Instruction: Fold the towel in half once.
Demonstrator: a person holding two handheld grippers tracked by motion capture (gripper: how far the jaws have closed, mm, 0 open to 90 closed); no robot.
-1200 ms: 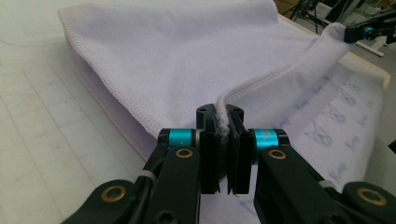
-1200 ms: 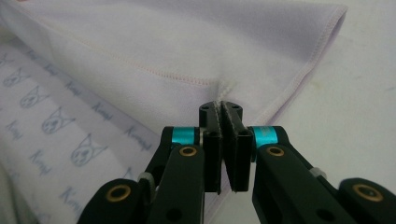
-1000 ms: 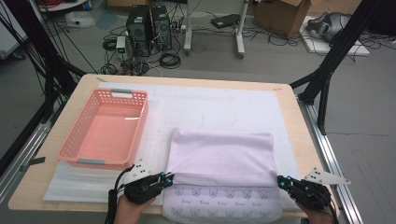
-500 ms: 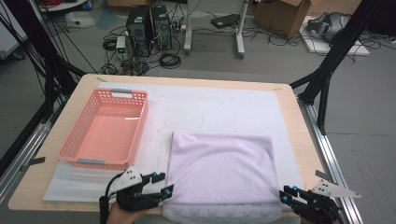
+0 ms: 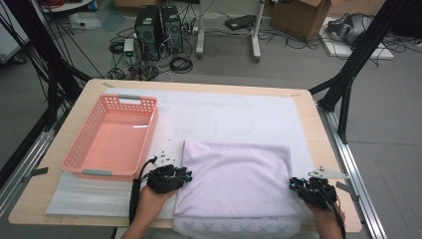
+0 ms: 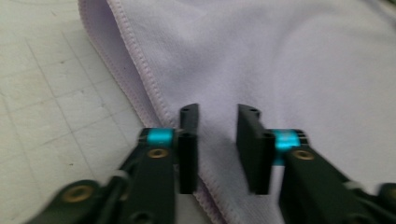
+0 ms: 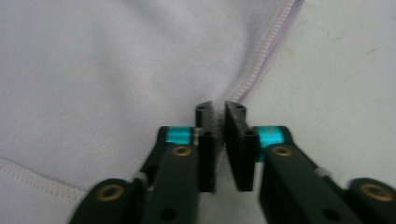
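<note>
A lavender towel (image 5: 234, 179) lies folded flat on the white mat, and its butterfly-print edge (image 5: 239, 226) hangs over the table's front. My left gripper (image 5: 186, 175) is at the towel's left edge. In the left gripper view its jaws (image 6: 217, 112) have just been closing, but a gap is still visible. They straddle the hem (image 6: 140, 79) with cloth between them. My right gripper (image 5: 293, 184) is at the towel's right edge. It too has just been closing, and its jaws (image 7: 219, 107) stand nearly together on the stitched hem (image 7: 266, 56).
A pink plastic basket (image 5: 112, 139) stands empty on the left of the table, close to my left gripper. The white mat (image 5: 224, 114) stretches behind the towel to the far edge. The table's right rim (image 5: 328, 164) runs just beyond my right gripper.
One second ago both grippers held the towel's near fold. They let go and drew back toward the person. Now both have moved forward to the towel's side edges, and the towel lies flatter.
</note>
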